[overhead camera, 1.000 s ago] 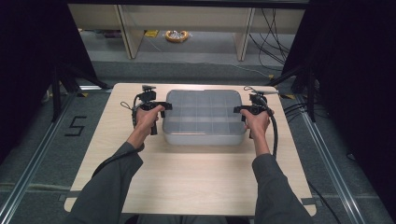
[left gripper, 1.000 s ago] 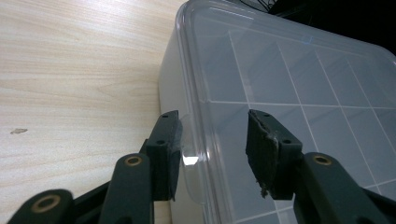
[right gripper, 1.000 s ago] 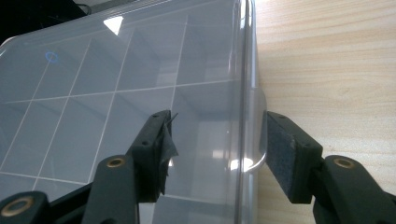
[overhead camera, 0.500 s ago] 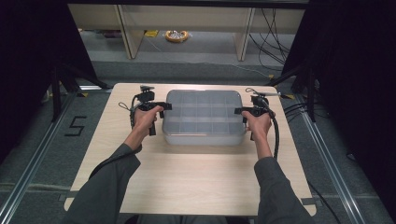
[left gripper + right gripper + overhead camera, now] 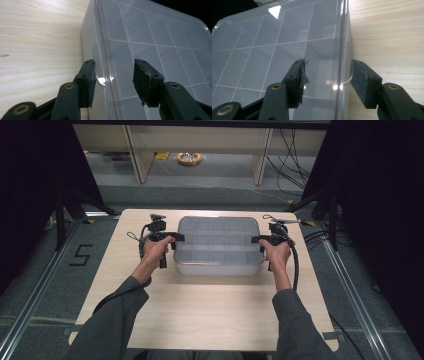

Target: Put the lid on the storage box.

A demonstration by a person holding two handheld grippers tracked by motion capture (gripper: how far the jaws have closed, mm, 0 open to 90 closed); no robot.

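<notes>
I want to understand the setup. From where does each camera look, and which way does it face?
High view: above the person's side, facing forward and down on the table; both forearms, left gripper, right gripper.
Left gripper view: along its black jaws at the clear box and its latch tab.
Right gripper view: along its jaws at the box's opposite latch.
All share the box.

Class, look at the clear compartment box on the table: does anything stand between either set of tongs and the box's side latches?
Nothing visible does. The left tongs straddle the latch tab of the clear box, and the right tongs straddle the other tab.
</notes>
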